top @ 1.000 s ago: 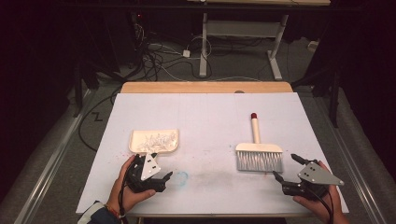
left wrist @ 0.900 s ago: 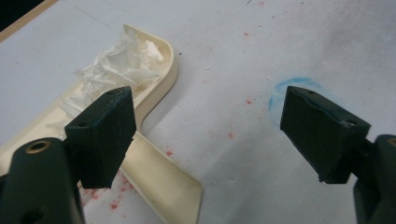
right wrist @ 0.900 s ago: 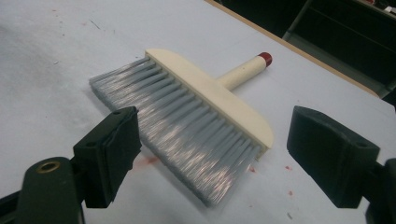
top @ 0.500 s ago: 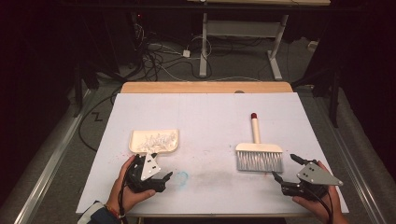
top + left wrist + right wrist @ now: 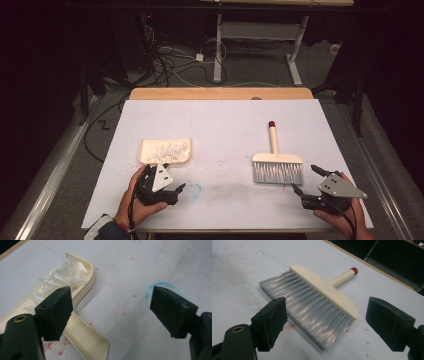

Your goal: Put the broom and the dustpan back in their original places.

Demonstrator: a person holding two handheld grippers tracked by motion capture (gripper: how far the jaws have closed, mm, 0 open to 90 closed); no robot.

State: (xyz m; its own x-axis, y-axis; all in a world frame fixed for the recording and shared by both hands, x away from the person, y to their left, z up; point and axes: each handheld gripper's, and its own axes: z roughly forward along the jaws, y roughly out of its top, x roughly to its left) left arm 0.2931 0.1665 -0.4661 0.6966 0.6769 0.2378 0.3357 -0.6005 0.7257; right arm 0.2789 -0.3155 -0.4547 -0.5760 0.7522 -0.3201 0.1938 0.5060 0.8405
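A cream dustpan [image 5: 165, 151] holding white paper shreds [image 5: 62, 275] lies at the front left of the white table sheet [image 5: 220, 125]. My left gripper [image 5: 167, 179] rests just in front of it, open, with the pan's handle [image 5: 87, 340] beside its left jaw and nothing between the jaws. In the left gripper view the gripper [image 5: 113, 310] spans bare sheet. A brush [image 5: 276, 162] with grey bristles, a cream head and a red-tipped handle lies at the front right. My right gripper [image 5: 305, 178] is open just in front of the bristles [image 5: 312, 312], apart from them.
A blue smudge [image 5: 194, 189] marks the sheet to the right of my left gripper, and small red specks dot the sheet. The table's wooden far edge [image 5: 220, 93] shows beyond it. Cables and a metal desk frame [image 5: 220, 45] sit on the floor behind.
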